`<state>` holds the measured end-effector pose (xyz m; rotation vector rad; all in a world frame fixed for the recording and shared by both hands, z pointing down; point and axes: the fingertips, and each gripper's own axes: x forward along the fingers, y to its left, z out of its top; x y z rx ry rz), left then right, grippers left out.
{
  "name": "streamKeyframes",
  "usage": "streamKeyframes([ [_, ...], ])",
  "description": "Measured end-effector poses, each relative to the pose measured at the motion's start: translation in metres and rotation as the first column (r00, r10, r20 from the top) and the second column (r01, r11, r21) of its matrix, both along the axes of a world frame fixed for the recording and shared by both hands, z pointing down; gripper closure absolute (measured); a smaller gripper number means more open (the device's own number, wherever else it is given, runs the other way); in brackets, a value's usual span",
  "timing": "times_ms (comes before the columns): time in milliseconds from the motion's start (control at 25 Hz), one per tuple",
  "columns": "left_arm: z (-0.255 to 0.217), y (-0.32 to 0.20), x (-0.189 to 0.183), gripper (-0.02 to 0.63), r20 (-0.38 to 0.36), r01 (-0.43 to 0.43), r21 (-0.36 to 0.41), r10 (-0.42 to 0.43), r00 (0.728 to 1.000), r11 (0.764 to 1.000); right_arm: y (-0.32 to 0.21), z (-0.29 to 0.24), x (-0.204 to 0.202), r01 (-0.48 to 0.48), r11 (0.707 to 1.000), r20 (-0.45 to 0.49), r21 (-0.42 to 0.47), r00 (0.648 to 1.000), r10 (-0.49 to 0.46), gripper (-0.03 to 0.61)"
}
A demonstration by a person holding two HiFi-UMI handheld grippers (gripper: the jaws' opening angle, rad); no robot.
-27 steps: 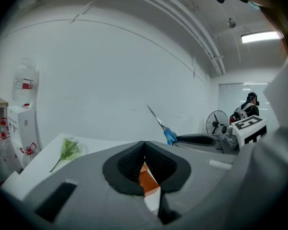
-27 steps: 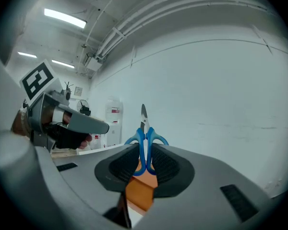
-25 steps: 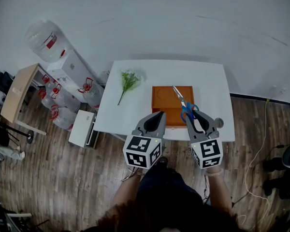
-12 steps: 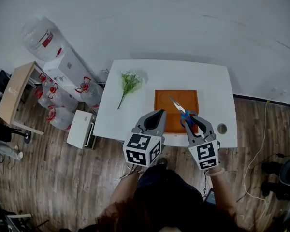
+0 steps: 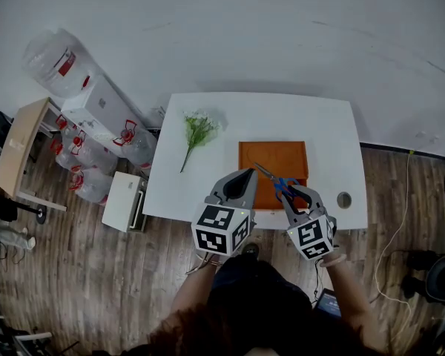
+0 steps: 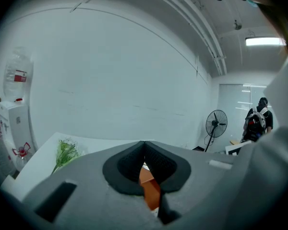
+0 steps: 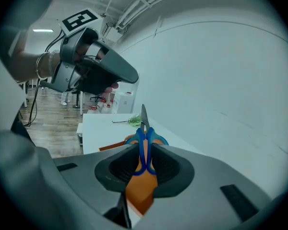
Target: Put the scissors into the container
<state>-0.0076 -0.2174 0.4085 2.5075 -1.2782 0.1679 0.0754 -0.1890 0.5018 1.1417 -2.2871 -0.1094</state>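
Observation:
The blue-handled scissors (image 5: 276, 182) hang over the orange container (image 5: 273, 161) on the white table, blades pointing up-left. My right gripper (image 5: 294, 193) is shut on their blue handles; in the right gripper view the scissors (image 7: 144, 143) stick out between the pads with the blade upright above the orange container (image 7: 139, 190). My left gripper (image 5: 242, 178) is held over the container's near left corner, jaws shut with nothing between them. In the left gripper view a sliver of the orange container (image 6: 150, 189) shows below the closed left gripper (image 6: 144, 150).
A green flower sprig (image 5: 196, 132) lies on the white table (image 5: 259, 110) at its left side. A small round dark object (image 5: 344, 199) sits near the table's right front corner. Water bottles (image 5: 96, 162) and a dispenser (image 5: 107, 110) stand on the floor to the left.
My right gripper has carried the scissors left and down toward me, so the blades now point up-left across the container. The left gripper has barely moved.

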Motion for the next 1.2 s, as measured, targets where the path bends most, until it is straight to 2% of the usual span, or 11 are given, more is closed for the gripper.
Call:
streamKeyframes([
  [600,0.020,-0.008,-0.005,0.599,0.027,0.010,-0.038,-0.009,1.000,0.999,-0.005,0.062,-0.003,0.088,0.989,-0.140,-0.121,0.985,-0.105,0.502],
  [880,0.026,-0.007,-0.003,0.599,0.015,0.010,-0.049,-0.010,1.000,0.999,-0.003,0.089,-0.001,0.136,0.974,-0.225,-0.179,0.959,-0.175,0.502],
  [1200,0.032,-0.008,-0.006,0.600,0.011,0.020,-0.065,-0.019,1.000,0.998,-0.008,0.110,0.001,0.157,0.958,-0.281,-0.242,0.933,-0.224,0.502],
])
